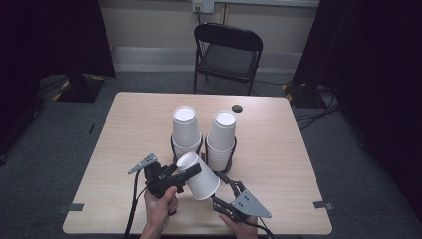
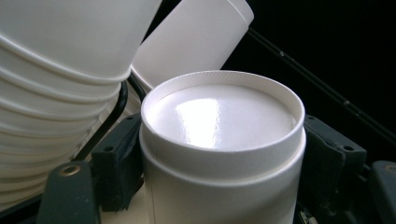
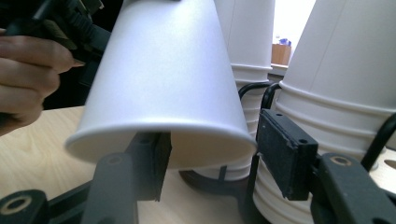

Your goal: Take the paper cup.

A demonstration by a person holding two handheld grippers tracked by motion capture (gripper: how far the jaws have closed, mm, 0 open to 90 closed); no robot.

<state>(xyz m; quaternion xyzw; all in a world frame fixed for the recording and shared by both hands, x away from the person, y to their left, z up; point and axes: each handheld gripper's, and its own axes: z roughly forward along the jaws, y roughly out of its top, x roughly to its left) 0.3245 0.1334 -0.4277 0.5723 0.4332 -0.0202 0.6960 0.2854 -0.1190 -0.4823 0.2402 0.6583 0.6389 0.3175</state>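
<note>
While the left tool (image 1: 185,175) is clamping its jaws on the base end of a single white cup (image 1: 198,175), that cup is hanging tilted above the bench (image 1: 278,164), at 6 o'clock from the two cup stacks (image 1: 221,137). Right tool (image 1: 226,190) is sitting with jaws apart, one pad inside the cup's rim at 5 o'clock.

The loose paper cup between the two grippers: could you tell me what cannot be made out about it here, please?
- Loose cup, high view: its mouth faces away, so the inside is hidden.
- Left gripper, left gripper view: the cup hides the jaws' contact faces.
- Right gripper, right gripper view: rim overlaps one jaw; touching or apart, unclear.
</note>
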